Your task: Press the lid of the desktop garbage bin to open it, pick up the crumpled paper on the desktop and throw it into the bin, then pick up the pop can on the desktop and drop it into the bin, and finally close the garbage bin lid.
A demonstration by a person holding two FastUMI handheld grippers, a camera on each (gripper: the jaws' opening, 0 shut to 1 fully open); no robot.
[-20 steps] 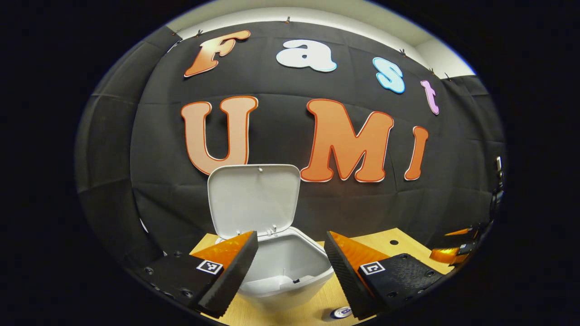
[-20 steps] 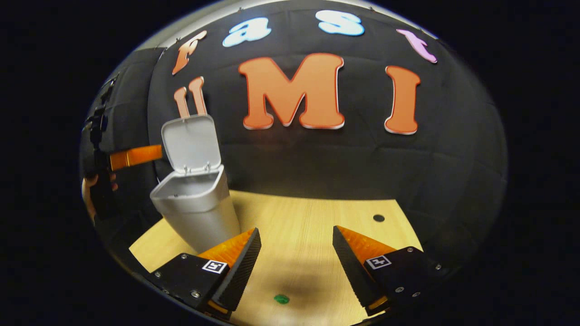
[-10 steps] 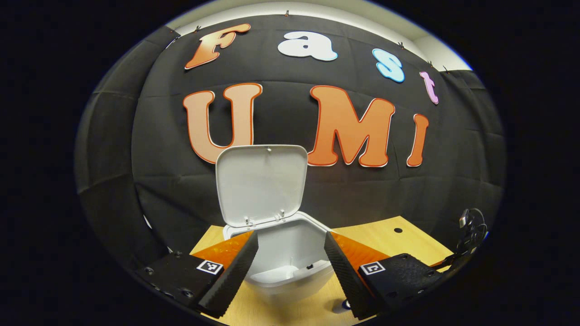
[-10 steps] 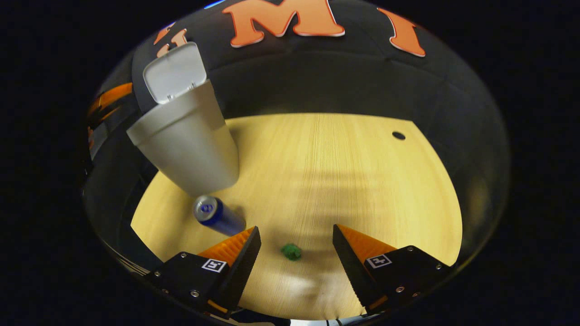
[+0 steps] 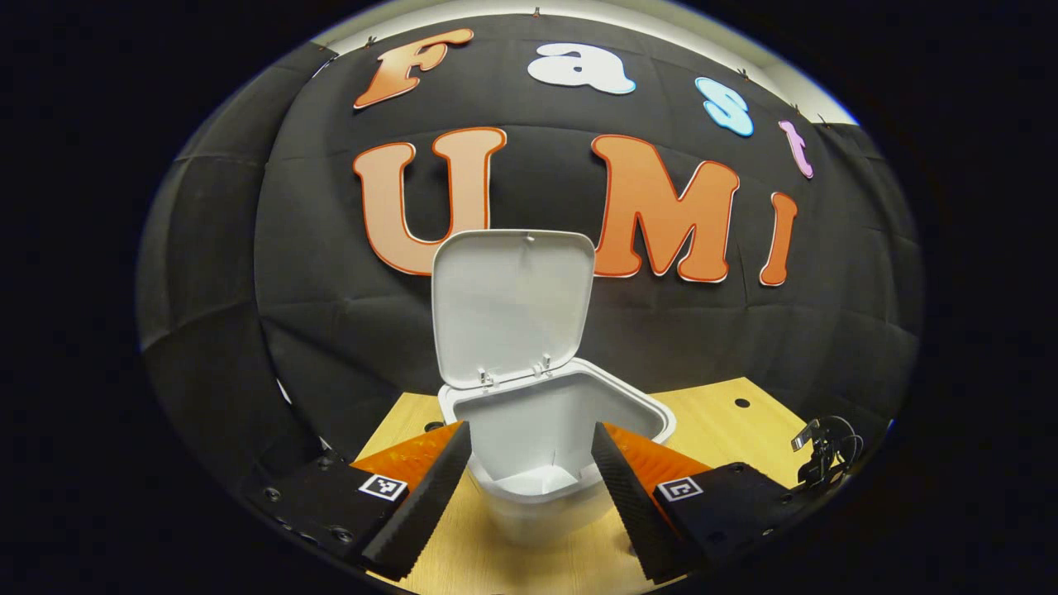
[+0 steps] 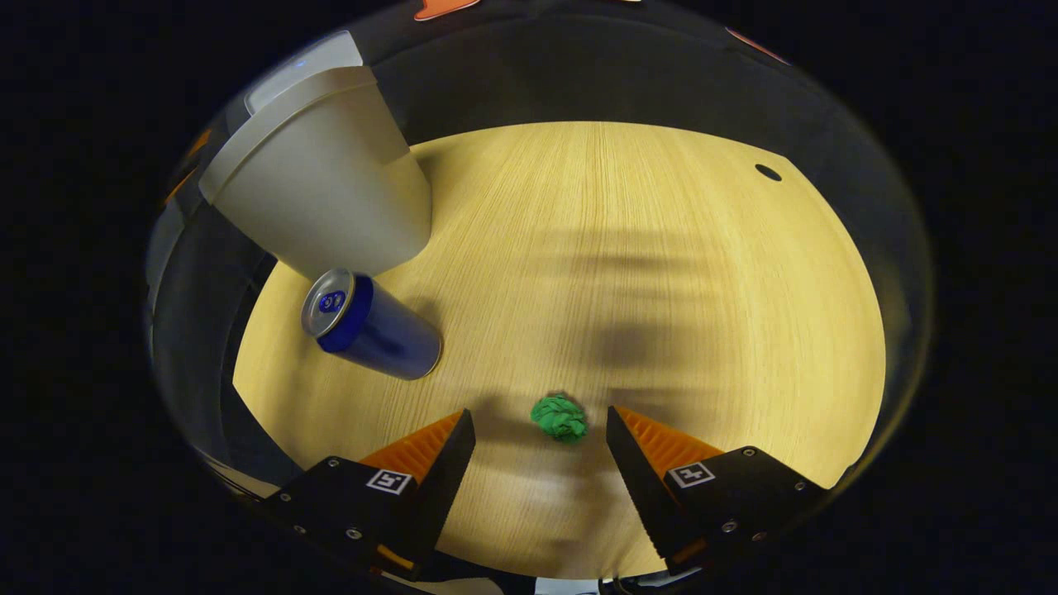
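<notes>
A: Where is the crumpled paper (image 6: pixel 559 417)?

B: It is a small green wad on the table (image 6: pixel 661 273), near the front edge, between the two fingers of the right tongs (image 6: pixel 541 426) but touching neither. The pop can (image 6: pixel 372 326) lies on its side toward the table's left edge, just beside the foot of the garbage bin (image 6: pixel 318 207), which stands at the far left corner.

A: And the bin itself?

B: In the left gripper view the garbage bin's lid (image 5: pixel 512 306) stands upright on its hinge and the mouth is open, with nothing inside as far as I can see. So the pressing step looks done, and picking up the paper is the step in hand.

A: What could go wrong from here?

B: The wad is small and light. If the fingers close before they are low enough, I think they would pinch above it or nudge it forward across the table. Coming down too hard would drive the fingertips into the wood. A loose pinch might also let it drop on the way to the bin. The can could roll if bumped.

A: How do the tongs stand?

B: The right tongs are spread wide and hold nothing, the paper sitting in the gap. The left tongs (image 5: pixel 531 450) are also wide apart and empty, hovering in front of the bin with its open mouth seen between the fingers; I cannot tell whether they touch its rim.
</notes>
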